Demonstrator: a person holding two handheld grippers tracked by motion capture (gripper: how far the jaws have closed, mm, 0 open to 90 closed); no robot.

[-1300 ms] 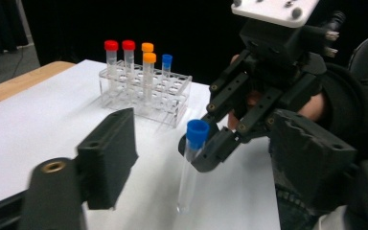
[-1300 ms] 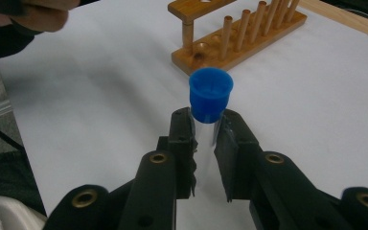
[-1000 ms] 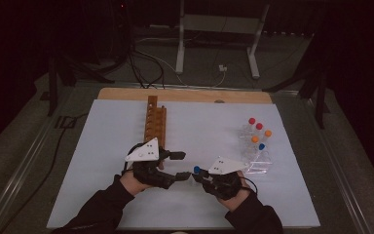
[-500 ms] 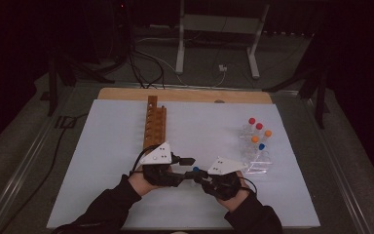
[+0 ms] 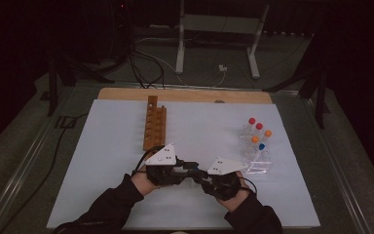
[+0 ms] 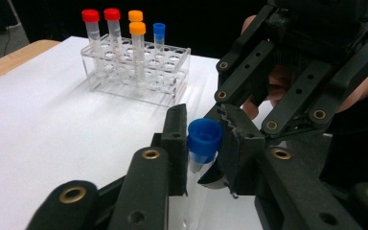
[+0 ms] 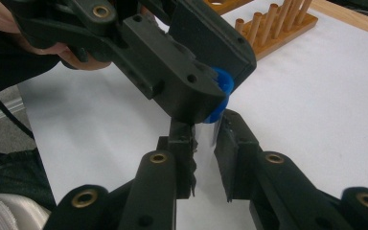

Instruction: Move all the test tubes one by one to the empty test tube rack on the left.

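Blue-capped tube (image 6: 202, 143) between black jaws

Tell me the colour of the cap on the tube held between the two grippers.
Blue cap; clearest in the left gripper view.

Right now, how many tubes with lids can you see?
6. Five stand in the clear rack: two red lids, two orange, one blue. The sixth, a blue-lidded tube, is held between both grippers.

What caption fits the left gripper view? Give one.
Left gripper closing on blue cap of clear tube.
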